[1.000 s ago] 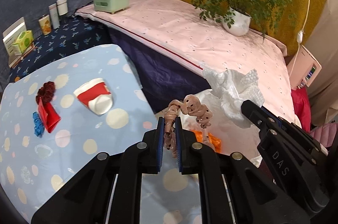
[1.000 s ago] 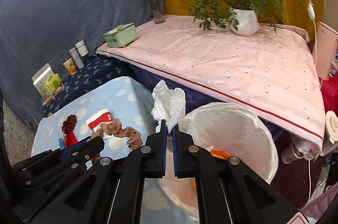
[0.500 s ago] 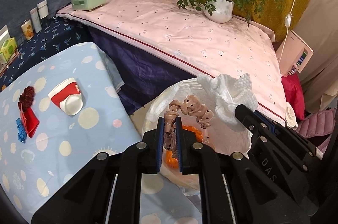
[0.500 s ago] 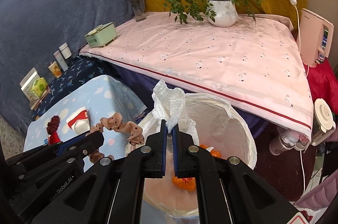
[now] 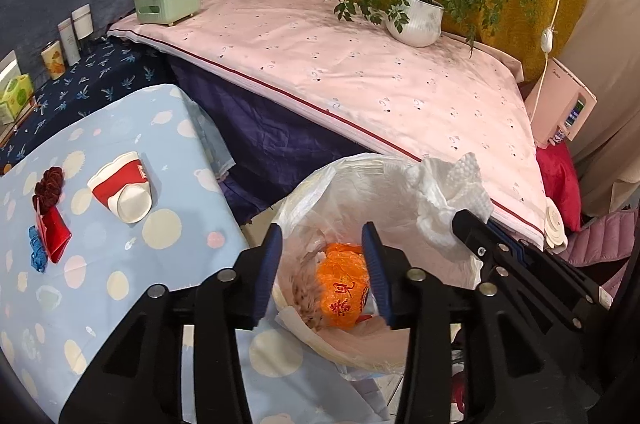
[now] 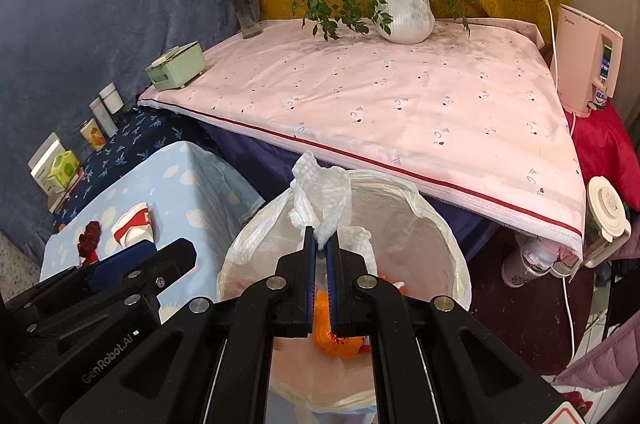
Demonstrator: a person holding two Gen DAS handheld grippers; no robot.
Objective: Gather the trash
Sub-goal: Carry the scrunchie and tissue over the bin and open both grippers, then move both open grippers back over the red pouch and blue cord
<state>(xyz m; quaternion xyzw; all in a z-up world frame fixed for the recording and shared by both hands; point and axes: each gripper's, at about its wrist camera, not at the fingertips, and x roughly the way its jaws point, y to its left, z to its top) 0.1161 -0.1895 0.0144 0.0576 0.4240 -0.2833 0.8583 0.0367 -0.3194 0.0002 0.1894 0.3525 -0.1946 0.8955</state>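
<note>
Right wrist view shows the right gripper (image 6: 320, 248) clenched on a crumpled white paper towel (image 6: 322, 196), pinched at its lower corner, directly above the lined trash bin (image 6: 448, 244). I judge the towel very light, soft and limp (it crushes rather than resists), so a pinch anywhere on a bunched fold holds it, and it may cling to the pads or drift on release. It looks quilted, rumpled and clean white, standing up from the jaws in 1 ragged plume.

From the left wrist view, the left gripper (image 5: 322, 256) is opening over the bin, nothing between its blue pads; below it lie an orange crinkled wrapper (image 5: 342, 288) and a brownish, blurred item I cannot identify.

On the dotted blue tablecloth (image 5: 160, 256) remain a squashed red-and-white paper cup (image 5: 122, 192), a red wrapper (image 5: 54, 232), a dark red clump (image 5: 48, 182) and a blue scrap (image 5: 36, 250). The cup seems light and already crumpled; its flattened rim looks the easiest hold.
</note>
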